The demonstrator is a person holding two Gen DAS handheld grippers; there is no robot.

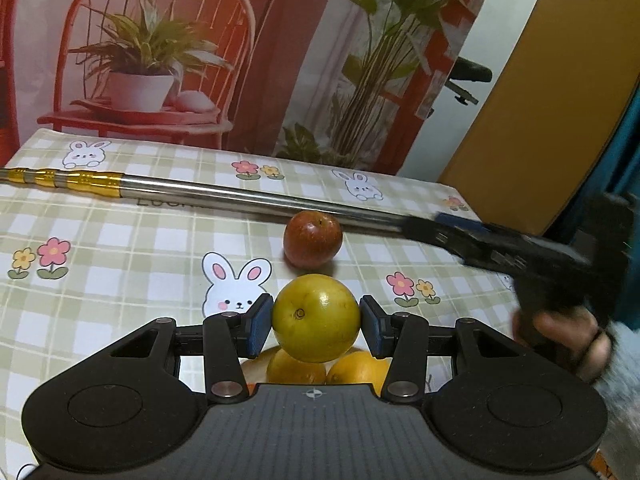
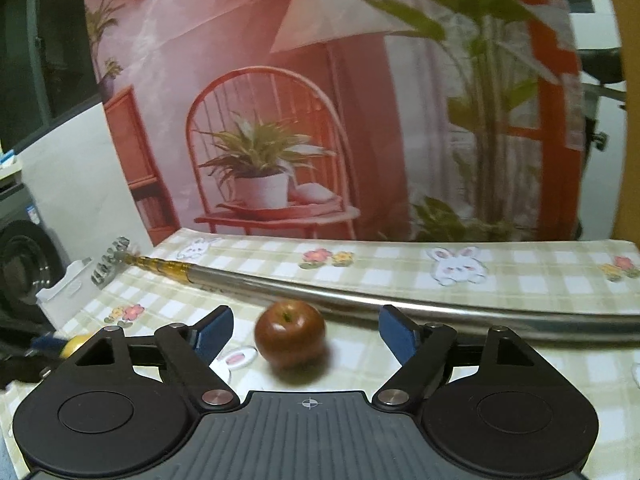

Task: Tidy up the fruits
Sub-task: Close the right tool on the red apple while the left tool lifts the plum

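Now: orange in, apple next

We hold the orange (image 1: 316, 317) pinched in our left gripper (image 1: 316, 320) above the other oranges (image 1: 328, 372); lower gently. Our right gripper (image 2: 306, 334), gaping and empty, should straddle the apple (image 2: 290, 333) squarely, clear of the pole (image 2: 360, 294).

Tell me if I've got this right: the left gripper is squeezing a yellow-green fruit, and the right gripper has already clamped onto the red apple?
Not quite. The left gripper does squeeze the yellow-green fruit, but the right gripper has not clamped the red apple. The right wrist view shows its jaws spread wide, with the apple lying on the tablecloth between them, untouched.
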